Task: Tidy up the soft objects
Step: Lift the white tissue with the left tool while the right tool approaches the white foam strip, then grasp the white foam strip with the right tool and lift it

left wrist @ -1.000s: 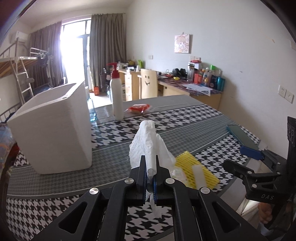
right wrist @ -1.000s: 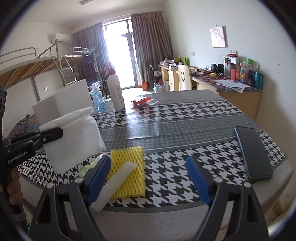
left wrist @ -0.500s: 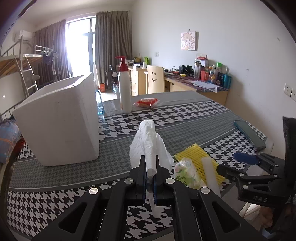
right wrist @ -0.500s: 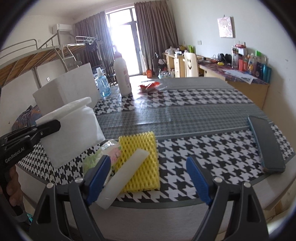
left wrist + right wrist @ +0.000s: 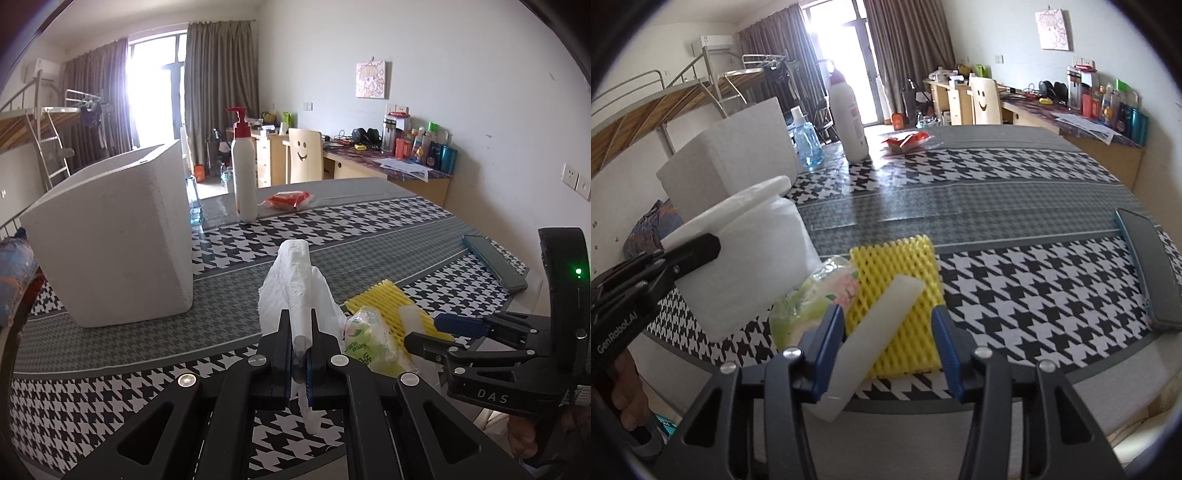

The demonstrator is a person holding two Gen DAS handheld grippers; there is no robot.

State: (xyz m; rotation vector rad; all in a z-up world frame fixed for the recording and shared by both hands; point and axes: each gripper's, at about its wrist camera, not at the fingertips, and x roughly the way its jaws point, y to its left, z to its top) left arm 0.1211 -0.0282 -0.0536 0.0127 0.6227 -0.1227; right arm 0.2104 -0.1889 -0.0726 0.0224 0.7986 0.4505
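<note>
My left gripper [image 5: 300, 332] is shut on a folded white foam sheet [image 5: 295, 291] and holds it above the table's near edge; the sheet also shows in the right wrist view [image 5: 746, 258]. My right gripper [image 5: 888, 328] is open, its blue fingers either side of a white foam strip [image 5: 871, 339] that lies on a yellow foam net [image 5: 901, 288]. A green tissue pack [image 5: 812, 302] lies beside them, also visible in the left wrist view [image 5: 369, 339]. A white foam box [image 5: 110, 236] stands at the left.
A dark phone [image 5: 1148, 273] lies near the table's right edge. A white pump bottle [image 5: 245, 177], a blue bottle [image 5: 805, 140] and a red snack packet [image 5: 288, 199] stand at the far side. The houndstooth table [image 5: 369, 229] ends just under the grippers.
My right gripper has moved forward and narrowed around the white foam strip. My left gripper still holds the foam sheet and has shifted closer to the table; the tissue pack came into view.
</note>
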